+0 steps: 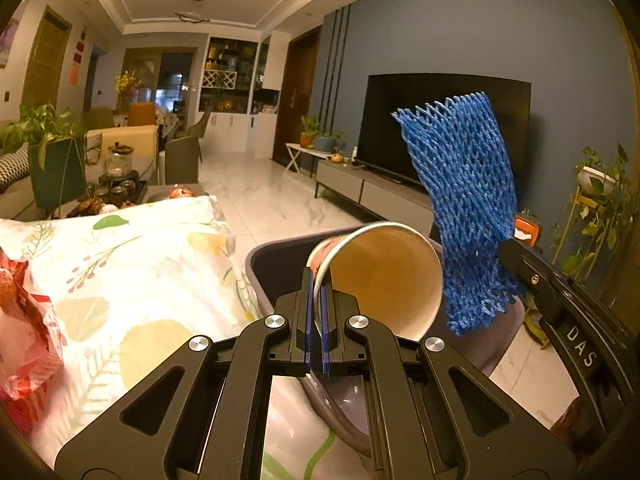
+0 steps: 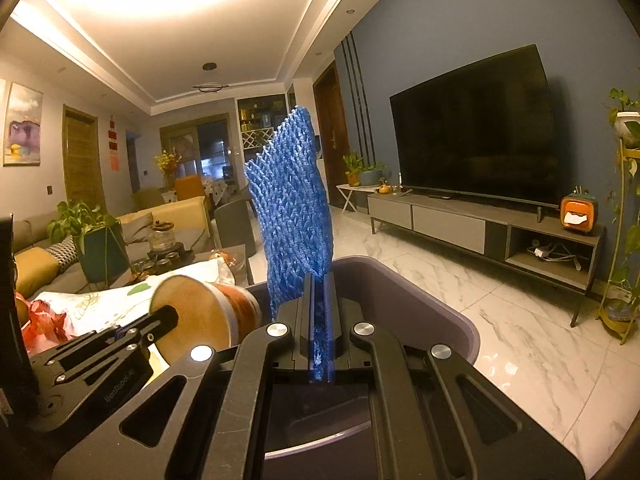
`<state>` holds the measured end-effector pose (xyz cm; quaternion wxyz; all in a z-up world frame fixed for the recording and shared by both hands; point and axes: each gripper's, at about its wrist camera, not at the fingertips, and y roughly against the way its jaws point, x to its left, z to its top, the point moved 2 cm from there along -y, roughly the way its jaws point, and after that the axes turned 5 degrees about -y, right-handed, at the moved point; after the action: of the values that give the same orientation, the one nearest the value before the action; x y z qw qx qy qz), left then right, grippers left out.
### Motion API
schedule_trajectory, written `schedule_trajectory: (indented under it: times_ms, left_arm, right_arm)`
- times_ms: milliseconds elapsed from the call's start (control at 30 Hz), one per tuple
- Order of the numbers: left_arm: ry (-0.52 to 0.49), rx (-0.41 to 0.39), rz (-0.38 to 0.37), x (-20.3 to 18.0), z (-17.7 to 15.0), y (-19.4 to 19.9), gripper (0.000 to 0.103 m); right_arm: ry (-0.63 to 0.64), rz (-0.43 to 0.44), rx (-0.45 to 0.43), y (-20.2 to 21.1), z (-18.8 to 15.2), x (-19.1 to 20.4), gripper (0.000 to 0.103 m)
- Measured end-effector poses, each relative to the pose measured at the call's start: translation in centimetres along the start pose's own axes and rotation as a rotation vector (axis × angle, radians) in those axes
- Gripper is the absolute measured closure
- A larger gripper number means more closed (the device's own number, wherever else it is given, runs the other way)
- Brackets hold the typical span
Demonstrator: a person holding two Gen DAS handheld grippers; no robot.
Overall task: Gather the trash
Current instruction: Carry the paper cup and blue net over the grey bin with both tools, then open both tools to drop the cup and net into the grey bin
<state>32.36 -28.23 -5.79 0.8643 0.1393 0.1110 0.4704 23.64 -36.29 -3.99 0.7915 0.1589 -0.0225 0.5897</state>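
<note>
- Living room, evening light: marble floor, a dark TV [image 2: 476, 128] on a blue wall, a sofa and plants further back.
- Near the camera, a desk under a floral cloth [image 1: 140, 264] carries a crumpled red wrapper [image 1: 24, 320] at its left edge.
- Just beside the desk stands a grey bin [image 2: 420, 292], open at the top.
- Left tongs [image 1: 318, 312] are pressed together on the rim of a paper cup [image 1: 384, 280], which lies on its side, mouth toward the camera, held over the bin.
- Right tongs [image 2: 319, 320] pinch a blue foam net [image 2: 292, 208], which stands upright above the bin's opening.
- Step in hand, as I judge it: both pieces are carried to the bin and are ready to drop.
- Next move calls for spreading each pair of tongs while the items hang inside the rim; the light net may cling to the pads or drift outside.
- After that, the wrapper is left to collect.
</note>
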Motion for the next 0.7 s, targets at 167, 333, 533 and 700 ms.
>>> schedule_trajectory:
  times_ms: [167, 333, 533, 700]
  left_arm:
    - [-0.001, -0.007, -0.012, 0.0, -0.4, 0.3, 0.072]
    - [0.027, -0.043, 0.018, 0.9, -0.3, 1.5, 0.047]
    - [0.030, -0.095, 0.088, 1.8, -0.5, 4.3, 0.025]
    - [0.013, -0.108, 0.149, 2.4, -0.7, 6.9, 0.015]
  right_arm:
    - [0.001, 0.004, -0.014, 0.0, 0.2, 0.1, 0.067]
    - [0.001, 0.005, -0.024, 0.4, 0.3, 0.1, 0.060]
    - [0.015, -0.008, -0.042, 1.5, 0.3, 0.4, 0.047]
    - [0.016, -0.016, -0.043, 2.6, -0.1, 0.8, 0.036]
